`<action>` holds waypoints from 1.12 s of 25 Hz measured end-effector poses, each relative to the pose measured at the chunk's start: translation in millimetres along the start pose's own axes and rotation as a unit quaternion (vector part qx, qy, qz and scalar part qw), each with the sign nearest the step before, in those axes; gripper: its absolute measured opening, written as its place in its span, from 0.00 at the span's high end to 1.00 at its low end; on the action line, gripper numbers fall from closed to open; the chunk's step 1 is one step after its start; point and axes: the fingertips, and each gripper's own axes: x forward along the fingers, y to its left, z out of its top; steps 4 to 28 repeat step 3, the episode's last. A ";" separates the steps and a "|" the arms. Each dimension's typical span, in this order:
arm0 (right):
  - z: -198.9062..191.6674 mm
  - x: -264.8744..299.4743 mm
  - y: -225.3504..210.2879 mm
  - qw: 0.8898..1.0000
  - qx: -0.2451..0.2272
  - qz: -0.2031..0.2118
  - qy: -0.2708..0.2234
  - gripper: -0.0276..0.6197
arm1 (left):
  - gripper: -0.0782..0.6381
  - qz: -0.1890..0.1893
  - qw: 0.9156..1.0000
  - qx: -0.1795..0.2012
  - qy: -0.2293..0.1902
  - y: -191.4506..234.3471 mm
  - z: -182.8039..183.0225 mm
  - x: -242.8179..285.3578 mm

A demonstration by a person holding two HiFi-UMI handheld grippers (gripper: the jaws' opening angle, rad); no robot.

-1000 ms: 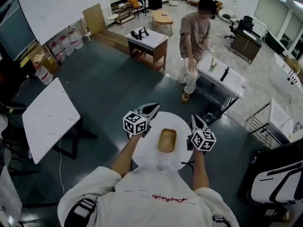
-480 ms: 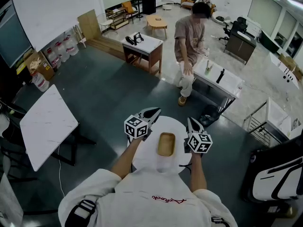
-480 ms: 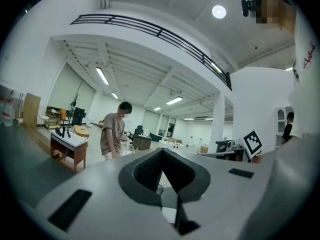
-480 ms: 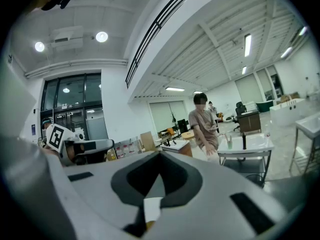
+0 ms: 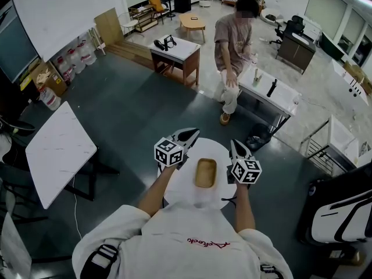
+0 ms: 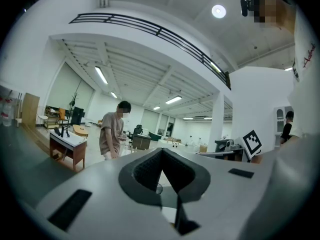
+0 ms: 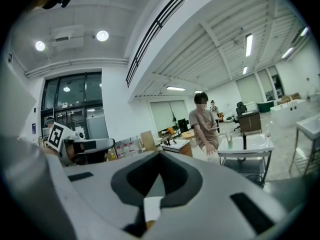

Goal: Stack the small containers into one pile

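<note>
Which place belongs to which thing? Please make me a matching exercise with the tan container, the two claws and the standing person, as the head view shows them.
Things:
1. tan container
2. left claw
3. right claw
4. standing person

Places:
A. beyond the round white table, beside a white work table
B. at the container's right side
C. in the middle of the round white table
D. at the container's left side

Pairs: 1-C, 2-D, 3-B, 4-A
</note>
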 end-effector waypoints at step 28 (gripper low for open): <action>-3.9 0.5 1.5 1.000 -0.001 0.000 0.003 0.93 | 0.88 0.000 1.000 -0.001 0.001 0.5 -2.4 -0.7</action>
